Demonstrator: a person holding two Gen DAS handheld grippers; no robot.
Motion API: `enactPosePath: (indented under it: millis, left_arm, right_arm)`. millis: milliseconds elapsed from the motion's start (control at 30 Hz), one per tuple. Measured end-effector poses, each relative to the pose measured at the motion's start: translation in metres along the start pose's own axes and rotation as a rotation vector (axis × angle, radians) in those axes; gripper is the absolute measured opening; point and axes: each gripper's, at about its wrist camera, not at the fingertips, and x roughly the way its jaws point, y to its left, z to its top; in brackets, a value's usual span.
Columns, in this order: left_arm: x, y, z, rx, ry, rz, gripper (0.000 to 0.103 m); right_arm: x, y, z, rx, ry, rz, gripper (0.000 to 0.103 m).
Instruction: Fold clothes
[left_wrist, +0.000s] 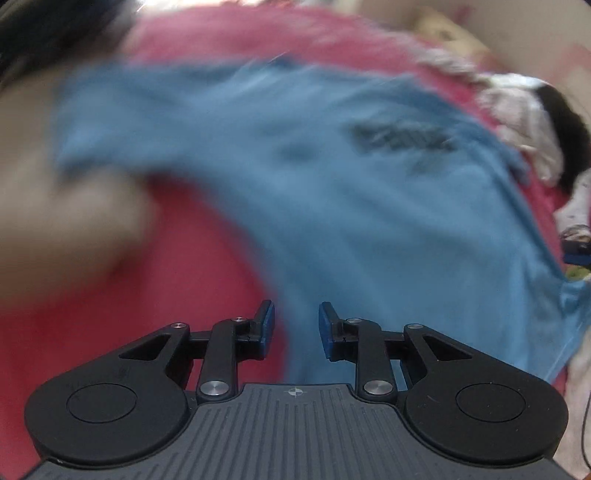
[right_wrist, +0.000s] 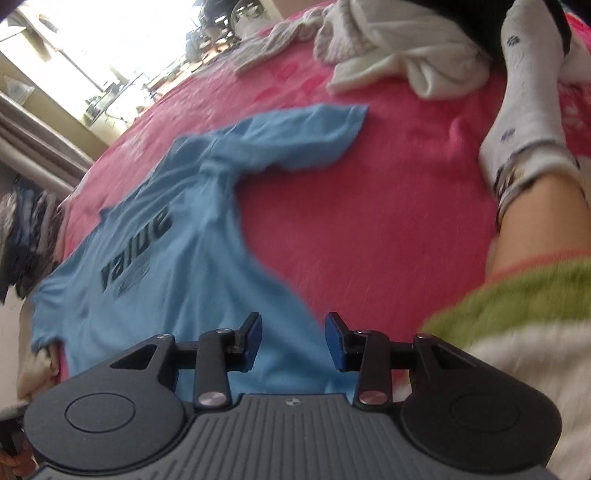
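blue T-shirt (right_wrist: 177, 236) — flat on pink blanket (right_wrist: 369, 221) | right tool (right_wrist: 293, 341) — jaws apart, empty

T-shirt (right_wrist: 177, 240) on bedspread (right_wrist: 369, 221)

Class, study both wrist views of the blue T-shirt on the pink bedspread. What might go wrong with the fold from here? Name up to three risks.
1. Both tongs, left and right, stand open above the blue T-shirt with nothing gripped; closing here may catch the pink bedspread too.
2. The sleeve lies bunched and twisted, so folding now may trap creases.
3. The white clothes pile and a socked foot lie close by and may snag.
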Motion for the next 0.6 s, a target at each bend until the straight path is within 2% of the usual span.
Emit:
enactPosePath:
  millis: [33, 133, 200, 300, 500, 600]
  left_arm:
    - [-0.001, 0.01, -0.013, -0.023, 0.035, -0.013, 0.026]
    - [-0.01, 0.018, -0.042, -0.033, 0.013, -0.063, 0.027]
    - [-0.015, 0.011, -0.051, -0.012, -0.007, -0.058, 0.028]
    - [-0.018, 0.001, -0.059, 0.012, -0.023, -0.044, 0.028]
    - [-0.029, -0.009, -0.089, 0.017, -0.036, -0.08, 0.027]
    - [-0.036, -0.017, -0.11, 0.061, -0.026, -0.112, 0.027]
  right_arm:
    - [-0.004, 0.005, -0.006, -0.019, -0.002, 0.004, 0.041]
    - [-0.008, 0.018, -0.013, -0.056, -0.019, -0.006, 0.041]
    - [-0.008, 0.023, -0.015, -0.052, -0.017, -0.017, 0.041]
    - [-0.01, 0.05, -0.027, -0.114, -0.008, 0.045, 0.041]
    - [0.006, 0.176, -0.081, -0.423, 0.025, 0.243, 0.041]
    - [0.029, 0.237, -0.112, -0.536, 0.095, 0.339, 0.034]
